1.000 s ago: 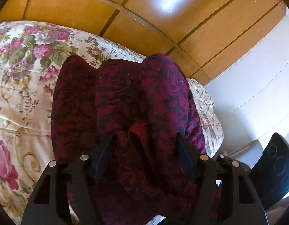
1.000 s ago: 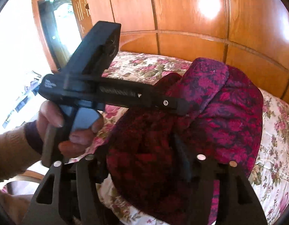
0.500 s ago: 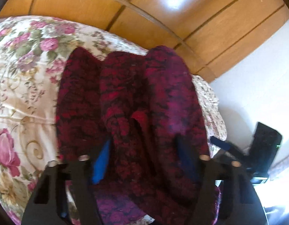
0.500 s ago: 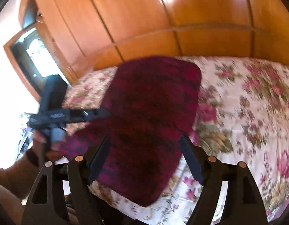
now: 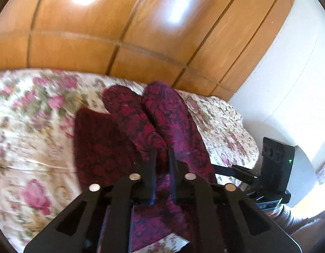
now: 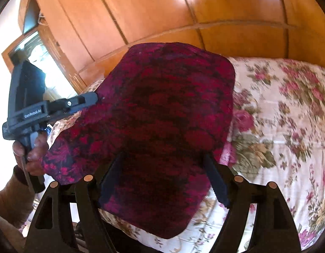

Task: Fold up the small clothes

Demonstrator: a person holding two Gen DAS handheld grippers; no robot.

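A dark red garment with a black floral pattern (image 5: 141, 130) lies on the flowered bedspread (image 5: 31, 139), bunched into long folds. My left gripper (image 5: 162, 158) is shut on a ridge of this garment near its near edge. In the right wrist view the garment (image 6: 166, 113) spreads wide and flat between the fingers. My right gripper (image 6: 164, 177) is open, its fingers (image 6: 215, 181) standing either side of the cloth without pinching it. The left gripper (image 6: 57, 105) shows there at the garment's left edge, held by a hand.
Wooden wardrobe panels (image 5: 120, 21) rise behind the bed. A white wall (image 5: 289, 84) stands to the right of the bed's corner. A bright window or mirror (image 6: 42, 63) is at the left. The bedspread (image 6: 289, 126) stretches away to the right.
My left gripper has closed from wide open onto a fold of the garment. My right gripper stays open and has moved closer over the cloth.
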